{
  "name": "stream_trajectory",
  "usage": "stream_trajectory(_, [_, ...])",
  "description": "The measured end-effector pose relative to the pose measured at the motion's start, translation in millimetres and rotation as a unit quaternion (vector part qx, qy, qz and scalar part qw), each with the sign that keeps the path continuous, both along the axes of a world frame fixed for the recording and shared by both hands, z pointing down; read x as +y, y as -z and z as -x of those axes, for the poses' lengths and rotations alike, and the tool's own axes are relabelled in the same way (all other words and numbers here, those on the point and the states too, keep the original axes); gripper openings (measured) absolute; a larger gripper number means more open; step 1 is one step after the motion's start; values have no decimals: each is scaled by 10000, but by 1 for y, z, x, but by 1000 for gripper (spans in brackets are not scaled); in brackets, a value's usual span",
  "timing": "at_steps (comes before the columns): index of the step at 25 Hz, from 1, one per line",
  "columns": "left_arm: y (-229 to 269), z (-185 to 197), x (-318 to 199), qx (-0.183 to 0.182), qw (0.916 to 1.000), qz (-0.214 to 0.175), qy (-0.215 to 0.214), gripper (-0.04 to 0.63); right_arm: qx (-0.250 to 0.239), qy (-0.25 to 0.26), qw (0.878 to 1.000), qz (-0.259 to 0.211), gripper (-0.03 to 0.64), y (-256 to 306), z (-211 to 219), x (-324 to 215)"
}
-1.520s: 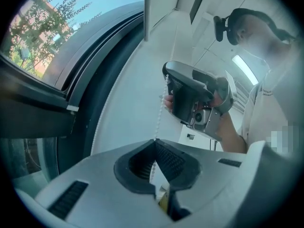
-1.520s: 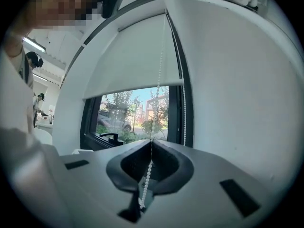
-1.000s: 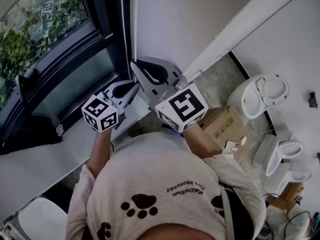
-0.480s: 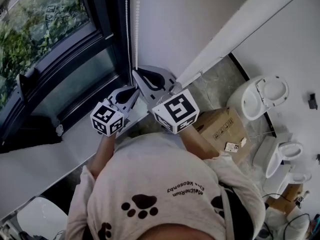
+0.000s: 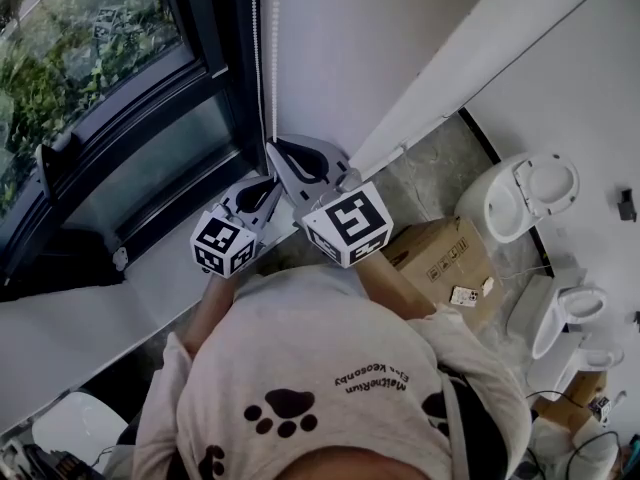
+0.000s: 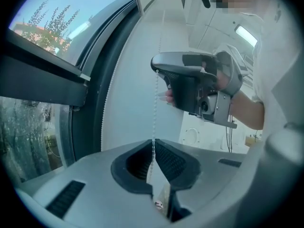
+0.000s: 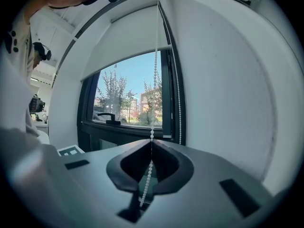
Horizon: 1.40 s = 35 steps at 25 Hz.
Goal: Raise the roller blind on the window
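Ahead of my right tool (image 5: 272, 148) stands a plain white wall (image 5: 380, 38). To the tool's left is a dark-framed window (image 5: 100, 48), bright with sunlit greenery. Behind the tool, a cardboard box (image 5: 445, 253) and white toilets (image 5: 525, 193) sit on the speckled floor (image 5: 430, 163).

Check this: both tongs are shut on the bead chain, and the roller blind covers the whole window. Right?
No. The right gripper view shows the roller blind covering only the top of the window. The left tongs and right tongs are shut on the bead chain.
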<state>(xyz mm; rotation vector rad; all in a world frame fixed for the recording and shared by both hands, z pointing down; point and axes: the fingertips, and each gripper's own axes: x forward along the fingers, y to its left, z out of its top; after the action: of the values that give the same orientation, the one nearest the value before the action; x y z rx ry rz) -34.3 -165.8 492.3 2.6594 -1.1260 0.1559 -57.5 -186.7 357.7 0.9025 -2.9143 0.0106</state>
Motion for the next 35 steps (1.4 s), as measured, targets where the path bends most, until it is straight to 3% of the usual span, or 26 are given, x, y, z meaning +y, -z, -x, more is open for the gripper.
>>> stream_trajectory(4, [28, 8, 5, 476, 9988, -72, 69, 89, -61, -15, 10000, -14, 9, 1, 0, -1])
stream_trajectory(11, [120, 44, 11, 674, 9945, -710, 372, 89, -112, -15, 9999, -32, 9, 3, 1, 1])
stream_trajectory(23, [231, 18, -5, 598, 9841, -1668, -89, 89, -99, 77, 9999, -12, 9, 2, 10, 8])
stream_trajectory(30, [247, 12, -20, 311, 9822, -1850, -95, 80, -58, 45, 10000, -1, 9, 1, 9, 5])
stream_trajectory(35, [246, 11, -26, 69, 9804, -1968, -79, 21, -59, 3, 10000, -24, 9, 1, 10, 2])
